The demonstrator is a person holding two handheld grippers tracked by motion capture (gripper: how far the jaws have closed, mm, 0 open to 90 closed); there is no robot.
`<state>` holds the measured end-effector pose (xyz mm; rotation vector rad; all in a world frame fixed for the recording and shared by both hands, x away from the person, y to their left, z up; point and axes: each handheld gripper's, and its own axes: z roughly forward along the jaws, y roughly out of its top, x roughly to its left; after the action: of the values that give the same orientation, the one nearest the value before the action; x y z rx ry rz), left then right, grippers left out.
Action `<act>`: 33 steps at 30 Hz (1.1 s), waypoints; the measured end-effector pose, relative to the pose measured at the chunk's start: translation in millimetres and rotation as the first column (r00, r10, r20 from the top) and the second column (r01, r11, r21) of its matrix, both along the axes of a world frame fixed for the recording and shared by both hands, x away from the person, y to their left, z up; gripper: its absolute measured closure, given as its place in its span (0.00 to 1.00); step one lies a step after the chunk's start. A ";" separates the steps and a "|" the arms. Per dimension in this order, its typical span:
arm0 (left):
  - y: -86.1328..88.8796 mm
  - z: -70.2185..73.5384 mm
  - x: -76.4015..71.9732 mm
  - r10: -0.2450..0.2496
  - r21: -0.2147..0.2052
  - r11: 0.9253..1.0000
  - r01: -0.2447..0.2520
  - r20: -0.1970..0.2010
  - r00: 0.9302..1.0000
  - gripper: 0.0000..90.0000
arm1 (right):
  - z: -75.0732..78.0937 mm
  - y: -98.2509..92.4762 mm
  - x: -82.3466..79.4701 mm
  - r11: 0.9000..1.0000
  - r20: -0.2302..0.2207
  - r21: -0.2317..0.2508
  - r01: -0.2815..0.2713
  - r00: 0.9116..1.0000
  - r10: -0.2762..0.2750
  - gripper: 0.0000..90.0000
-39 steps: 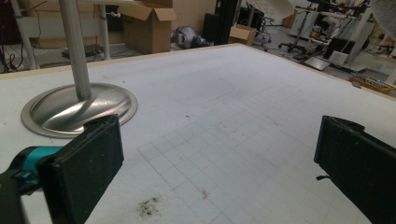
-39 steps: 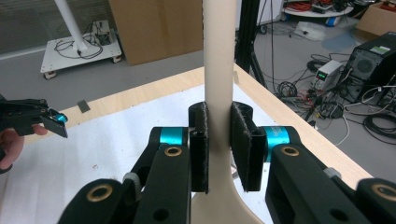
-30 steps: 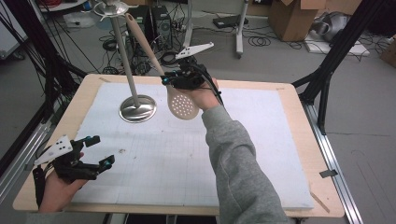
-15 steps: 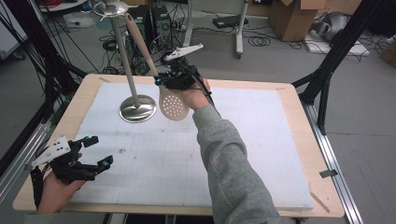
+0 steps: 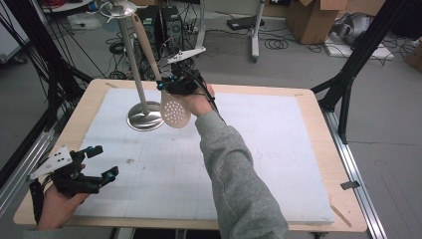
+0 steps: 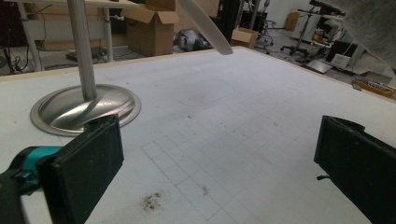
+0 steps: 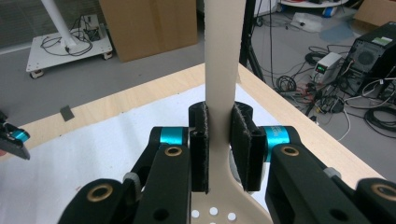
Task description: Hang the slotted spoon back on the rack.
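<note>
Carried toward 9 o'clock since a second ago, the beige slotted spatula now hangs just beside the metal stand, its perforated head above the stand's round base. Its handle top near the stand's crown is hard to make out. The right gripper is clamped on the handle's neck; the left gripper rests gaping at 8 o'clock on the white mat, holding nothing.

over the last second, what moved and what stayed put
The right gripper, shut on the handle of the slotted spoon, carried it left toward the metal stand; the perforated head now hangs beside the stand's base. No grasp or release. The left gripper stayed open at the table's near left corner, and the stand did not move.
</note>
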<state>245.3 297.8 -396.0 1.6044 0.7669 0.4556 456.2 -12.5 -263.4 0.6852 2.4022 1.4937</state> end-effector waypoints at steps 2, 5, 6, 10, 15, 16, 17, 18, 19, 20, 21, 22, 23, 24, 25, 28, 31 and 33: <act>0.8 0.2 -0.6 0.000 -0.001 1.000 0.000 0.000 1.000 0.02 | -1.2 3.0 1.3 1.000 -0.002 0.000 0.003 1.000 -0.003 0.87; 1.4 0.4 -1.5 0.004 -0.005 1.000 -0.004 -0.001 1.000 0.02 | -2.7 7.5 2.9 1.000 -0.003 0.001 0.006 1.000 -0.006 0.87; 1.5 0.4 -1.6 0.004 -0.004 1.000 -0.004 0.000 1.000 0.02 | -3.0 9.0 3.3 1.000 -0.004 0.002 0.007 1.000 -0.007 0.87; 1.4 0.8 -2.3 0.001 -0.002 1.000 -0.001 0.002 1.000 0.02 | -4.2 13.5 4.6 1.000 -0.004 0.002 0.012 1.000 -0.012 0.87; 1.2 0.6 -2.7 0.003 -0.005 1.000 -0.003 0.001 1.000 0.02 | -5.7 15.5 5.1 1.000 0.001 0.007 0.021 1.000 -0.021 0.86; 0.9 0.5 -2.6 0.001 -0.001 1.000 -0.001 0.002 1.000 0.02 | -5.9 15.6 5.3 1.000 0.002 0.008 0.022 1.000 -0.022 0.86; 0.1 0.4 -2.5 -0.001 0.000 1.000 0.001 0.001 1.000 0.02 | -6.1 15.7 5.4 1.000 0.001 0.009 0.020 1.000 -0.020 0.86; -0.3 0.3 -2.4 -0.001 0.004 1.000 0.001 0.001 1.000 0.02 | -6.5 16.0 5.5 1.000 0.000 0.012 0.020 1.000 -0.020 0.86; -1.1 0.1 -2.6 -0.003 0.000 1.000 0.003 -0.001 1.000 0.02 | -6.9 16.4 5.6 1.000 0.005 0.012 0.021 1.000 -0.021 0.86; -1.5 0.1 -2.5 -0.005 0.000 1.000 0.005 -0.002 1.000 0.02 | -7.2 16.6 5.5 1.000 0.005 0.012 0.025 1.000 -0.026 0.85; -1.5 0.0 -2.4 -0.005 0.003 1.000 0.005 -0.002 1.000 0.02 | -7.2 16.6 5.4 1.000 0.000 0.012 0.022 1.000 -0.022 0.85; -1.5 -0.1 -2.4 -0.004 0.003 1.000 0.004 -0.002 1.000 0.02 | -7.5 17.0 5.2 1.000 0.000 0.012 0.019 1.000 -0.019 0.85; -1.3 0.0 -2.5 -0.004 0.001 1.000 0.004 -0.003 1.000 0.02 | -7.6 17.2 4.9 1.000 -0.001 0.010 0.021 1.000 -0.021 0.85; -1.0 0.0 -2.5 -0.002 0.001 1.000 0.002 -0.003 1.000 0.02 | -7.7 17.3 4.6 1.000 0.001 0.007 0.024 1.000 -0.024 0.85; -0.5 0.2 -2.6 -0.002 0.003 1.000 0.002 -0.002 1.000 0.02 | -7.8 17.3 4.4 1.000 0.007 0.007 0.024 1.000 -0.024 0.84; 1.1 0.3 -2.3 0.001 0.000 1.000 -0.001 0.000 1.000 0.02 | -6.6 15.3 2.6 0.999 0.006 0.024 0.024 1.000 -0.024 0.82; 1.9 0.2 -1.6 0.002 -0.007 1.000 -0.002 -0.001 1.000 0.02 | -5.3 12.3 -0.9 0.999 0.006 0.041 0.017 1.000 -0.017 0.75; 2.2 0.6 -1.0 0.003 -0.009 1.000 -0.003 0.001 1.000 0.02 | -5.6 8.7 -4.3 0.998 0.008 0.059 0.015 1.000 -0.015 0.67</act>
<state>244.4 300.0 -395.4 1.5943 0.7693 0.4546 451.9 -3.8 -269.0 0.7065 2.3501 1.5645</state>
